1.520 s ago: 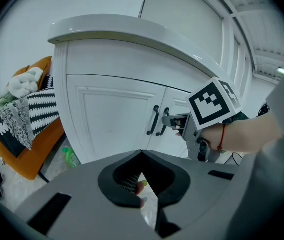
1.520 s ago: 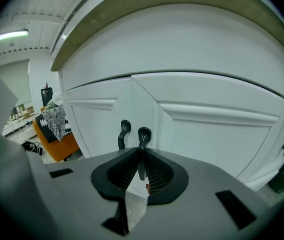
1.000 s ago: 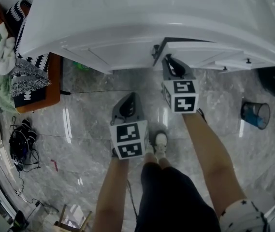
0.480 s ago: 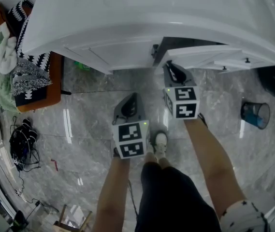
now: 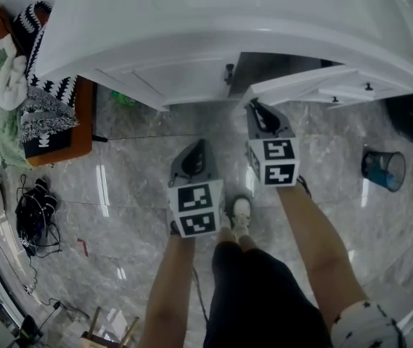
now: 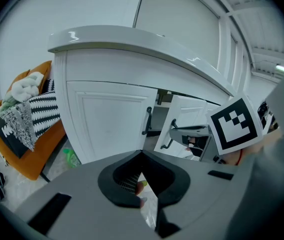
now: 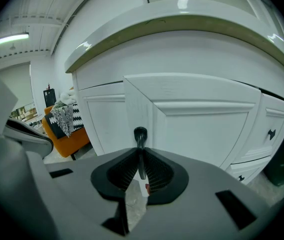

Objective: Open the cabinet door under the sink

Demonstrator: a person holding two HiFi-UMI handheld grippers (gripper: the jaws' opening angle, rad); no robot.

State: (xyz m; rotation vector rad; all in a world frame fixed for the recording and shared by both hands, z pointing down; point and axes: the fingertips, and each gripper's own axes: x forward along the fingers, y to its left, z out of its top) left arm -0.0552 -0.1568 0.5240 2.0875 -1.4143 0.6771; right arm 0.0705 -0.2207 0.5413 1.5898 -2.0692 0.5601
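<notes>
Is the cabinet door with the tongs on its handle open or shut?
Partly open: the door stands angled out from the cabinet, a dark gap behind it, the right tongs shut on its handle.

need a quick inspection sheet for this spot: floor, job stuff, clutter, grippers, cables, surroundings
surface: glossy grey tile floor
job's things: white cabinet under the sink; right door part open, left door shut
clutter: orange chair piled with cloths; green bottle by the cabinet foot; blue bin at right
grippers: right gripper closed on the open door's handle; left gripper shut, empty, apart from the cabinet
cables: black tangle on the floor at left
surroundings: person's shoe on the floor below the grippers
</notes>
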